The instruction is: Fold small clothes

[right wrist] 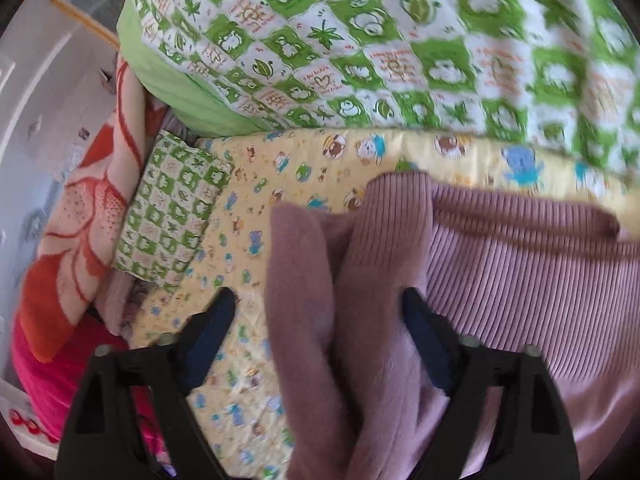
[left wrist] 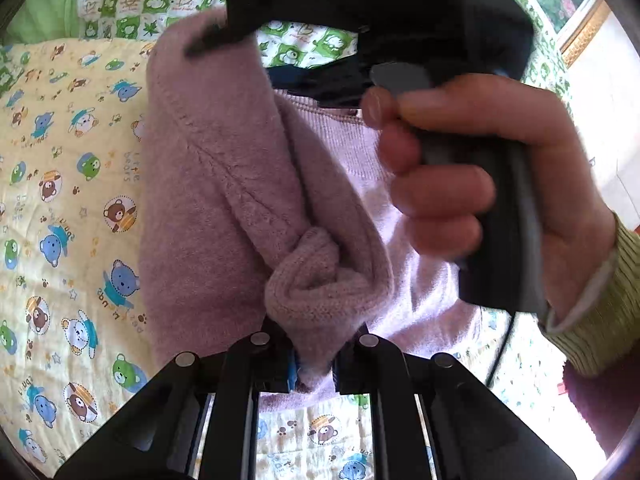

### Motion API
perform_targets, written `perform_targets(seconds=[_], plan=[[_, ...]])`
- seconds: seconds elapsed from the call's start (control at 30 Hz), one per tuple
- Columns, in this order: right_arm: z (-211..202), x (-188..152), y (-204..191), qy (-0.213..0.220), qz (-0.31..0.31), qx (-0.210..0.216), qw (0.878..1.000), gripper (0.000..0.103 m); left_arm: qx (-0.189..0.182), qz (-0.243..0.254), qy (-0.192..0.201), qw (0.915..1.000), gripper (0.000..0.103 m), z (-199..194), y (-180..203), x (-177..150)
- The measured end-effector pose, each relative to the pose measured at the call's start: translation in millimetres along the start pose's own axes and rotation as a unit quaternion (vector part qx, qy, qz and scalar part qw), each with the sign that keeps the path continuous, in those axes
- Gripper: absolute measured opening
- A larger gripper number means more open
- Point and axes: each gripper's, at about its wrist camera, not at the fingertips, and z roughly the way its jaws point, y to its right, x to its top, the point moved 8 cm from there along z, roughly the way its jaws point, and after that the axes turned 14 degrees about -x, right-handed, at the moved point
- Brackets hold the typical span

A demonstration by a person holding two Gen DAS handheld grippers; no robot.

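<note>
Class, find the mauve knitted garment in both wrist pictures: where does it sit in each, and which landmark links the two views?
Left wrist view: the mauve knitted garment fills the centre, bunched and pinched in the left hand-held gripper at the bottom.
Right wrist view: it spreads across centre and right, a fold lying between the open fingers of the right hand-held gripper.
Shared landmark: the yellow bear-print quilt beneath it.

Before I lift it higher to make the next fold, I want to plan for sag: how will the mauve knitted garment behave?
Probably floppy: the mauve knitted garment bunches and droops where the left gripper pinches it. Its fuzzy surface likely won't slip from the pads. It looks light, yet the loose part near the open right gripper may drag on the bear-print quilt.
</note>
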Motion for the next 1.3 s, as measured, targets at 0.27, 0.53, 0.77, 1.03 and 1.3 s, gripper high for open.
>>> perform_targets(seconds=[0.27,0.53,0.77,1.03,1.3], plan=[[-16.5,5.0,20.8,0.017,0.016,0.005,1.000,0.008,-0.037,0.012,-0.008,0.9992,0.010,-16.4,17.8,4.7],[-37.9,-19.8,88.1,0.018,0.078,-0.037,0.996,0.008,-0.055,0.033,-0.047,0.9968,0.010,3.3,42.3,-7.7],[-33.7,-37.6,122.9,0.013,0.128,-0.051,0.990,0.062,-0.058,0.018,-0.053,0.9967,0.010,-1.3,32.8,-11.8],[-1.7,-40.3,113.9,-0.019,0.161,0.021,0.987,0.026,-0.058,0.016,-0.050,0.9969,0.010,-8.2,28.7,-16.3],[-55.4,-12.4,106.2,0.046,0.131,0.037,0.990,0.015,-0.109,0.056,-0.036,0.9918,0.010,-7.2,88.1,11.2]])
